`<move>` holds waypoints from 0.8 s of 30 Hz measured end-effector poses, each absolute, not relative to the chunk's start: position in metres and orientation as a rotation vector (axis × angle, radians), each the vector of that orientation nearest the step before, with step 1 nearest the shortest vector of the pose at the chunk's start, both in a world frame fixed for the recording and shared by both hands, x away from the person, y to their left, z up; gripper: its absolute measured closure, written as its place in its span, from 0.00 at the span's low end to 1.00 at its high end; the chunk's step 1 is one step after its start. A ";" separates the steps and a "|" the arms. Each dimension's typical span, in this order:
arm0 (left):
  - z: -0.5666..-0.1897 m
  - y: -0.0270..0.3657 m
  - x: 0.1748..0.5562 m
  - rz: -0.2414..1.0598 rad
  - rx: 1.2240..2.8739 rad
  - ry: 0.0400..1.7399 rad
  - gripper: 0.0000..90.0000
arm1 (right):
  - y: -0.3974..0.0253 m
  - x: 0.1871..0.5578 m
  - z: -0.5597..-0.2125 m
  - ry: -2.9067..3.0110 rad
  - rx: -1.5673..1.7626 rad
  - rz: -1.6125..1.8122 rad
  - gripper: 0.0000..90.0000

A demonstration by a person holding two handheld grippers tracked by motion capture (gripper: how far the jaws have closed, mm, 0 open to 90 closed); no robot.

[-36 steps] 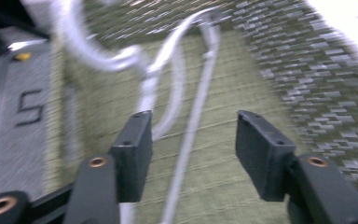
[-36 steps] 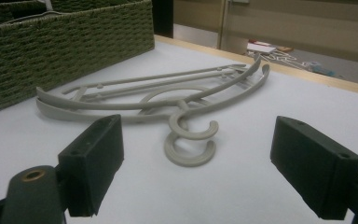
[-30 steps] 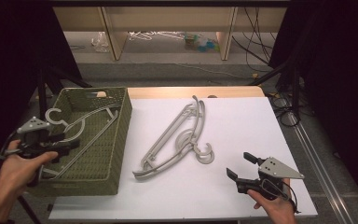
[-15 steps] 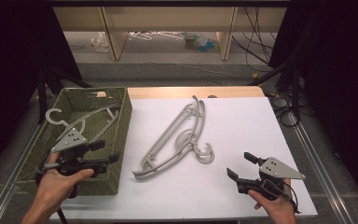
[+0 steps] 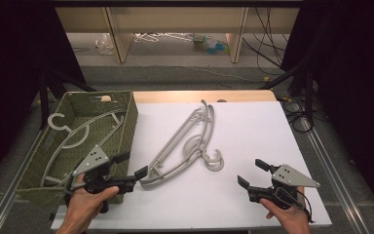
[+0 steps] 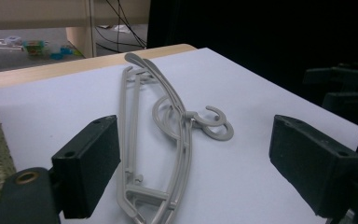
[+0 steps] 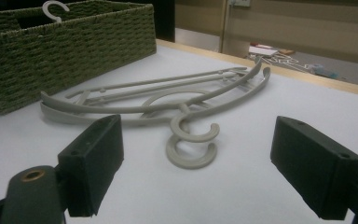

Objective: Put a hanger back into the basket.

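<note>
Two grey plastic hangers (image 5: 185,146) lie stacked on the white table (image 5: 253,131), hooks toward the front right; they also show as hangers (image 6: 168,140) and hangers (image 7: 168,107). Another grey hanger (image 5: 75,134) rests inside the green woven basket (image 5: 129,117) at the left. My left gripper (image 5: 131,165) is open, just left of the hangers' near end, with nothing between its jaws. My right gripper (image 5: 252,172) is open near the front right of the table, a short way from the hooks (image 5: 213,161).
The basket (image 7: 74,42) stands along the table's left edge. A wooden strip (image 5: 204,96) borders the far edge. Behind it, shelving (image 5: 175,29) and floor clutter. Cables (image 5: 292,107) hang off the right side.
My left gripper has moved right, from over the basket's left side to the table beside the stacked hangers' near end. The right gripper has stayed put.
</note>
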State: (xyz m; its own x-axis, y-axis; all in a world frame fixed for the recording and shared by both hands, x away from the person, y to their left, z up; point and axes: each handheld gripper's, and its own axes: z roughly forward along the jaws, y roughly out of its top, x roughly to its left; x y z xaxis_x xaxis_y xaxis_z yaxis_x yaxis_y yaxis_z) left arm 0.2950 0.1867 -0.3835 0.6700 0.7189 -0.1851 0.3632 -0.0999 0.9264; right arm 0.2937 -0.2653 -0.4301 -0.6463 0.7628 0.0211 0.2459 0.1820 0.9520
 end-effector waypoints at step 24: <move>-0.417 0.107 0.328 0.390 1.989 0.763 0.21 | -0.261 0.291 -0.429 2.023 0.942 1.461 0.20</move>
